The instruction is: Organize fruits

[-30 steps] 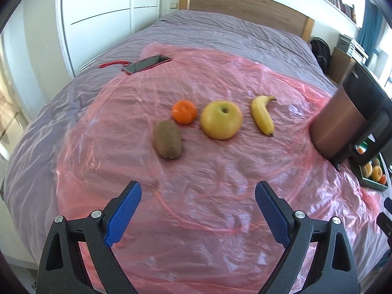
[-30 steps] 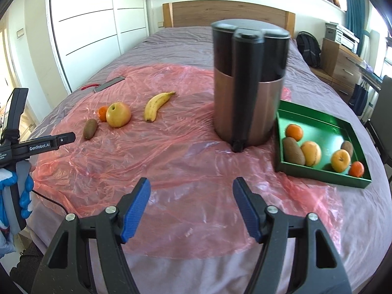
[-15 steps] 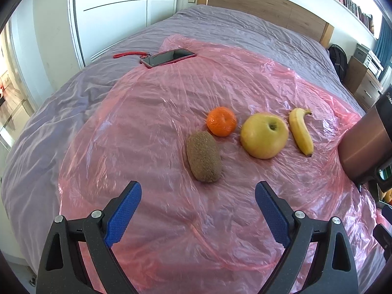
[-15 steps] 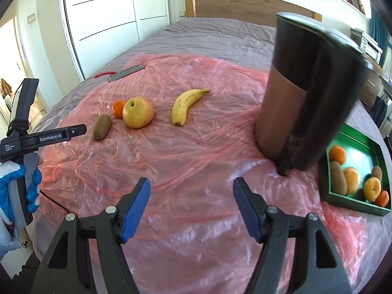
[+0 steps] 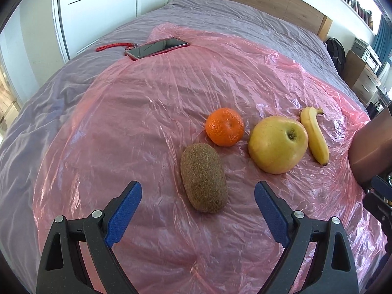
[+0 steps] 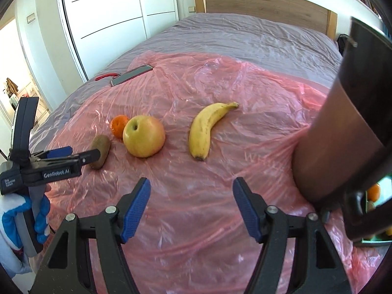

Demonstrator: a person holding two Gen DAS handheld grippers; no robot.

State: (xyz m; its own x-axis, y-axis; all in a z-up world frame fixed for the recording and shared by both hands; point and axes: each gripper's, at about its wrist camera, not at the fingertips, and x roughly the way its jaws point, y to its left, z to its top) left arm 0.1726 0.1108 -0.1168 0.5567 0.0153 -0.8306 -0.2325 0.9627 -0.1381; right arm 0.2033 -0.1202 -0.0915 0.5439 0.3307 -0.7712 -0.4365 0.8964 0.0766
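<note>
On the pink plastic sheet (image 5: 152,103) lie a brown kiwi (image 5: 203,177), a tangerine (image 5: 224,126), a yellow apple (image 5: 278,144) and a banana (image 5: 314,138). My left gripper (image 5: 197,194) hangs open just short of the kiwi, whose near end lies between the blue fingertips without touching them. In the right wrist view the right gripper (image 6: 191,193) is open and empty, short of the banana (image 6: 205,128) and apple (image 6: 144,136); the kiwi (image 6: 100,150) and tangerine (image 6: 119,125) lie left. The left gripper (image 6: 80,155), held by a gloved hand (image 6: 14,218), points at the kiwi.
A tall copper and black jug (image 6: 348,132) stands close on the right. It hides most of a green tray (image 6: 374,196) with fruit behind it. A phone (image 5: 156,47) with a red strap lies at the sheet's far left edge. Grey bedding (image 5: 44,112) surrounds the sheet.
Both grippers have moved forward and lower toward the fruit. The kiwi now sits between the left fingertips. The right view has swung left, so the jug and tray slid to the right edge.
</note>
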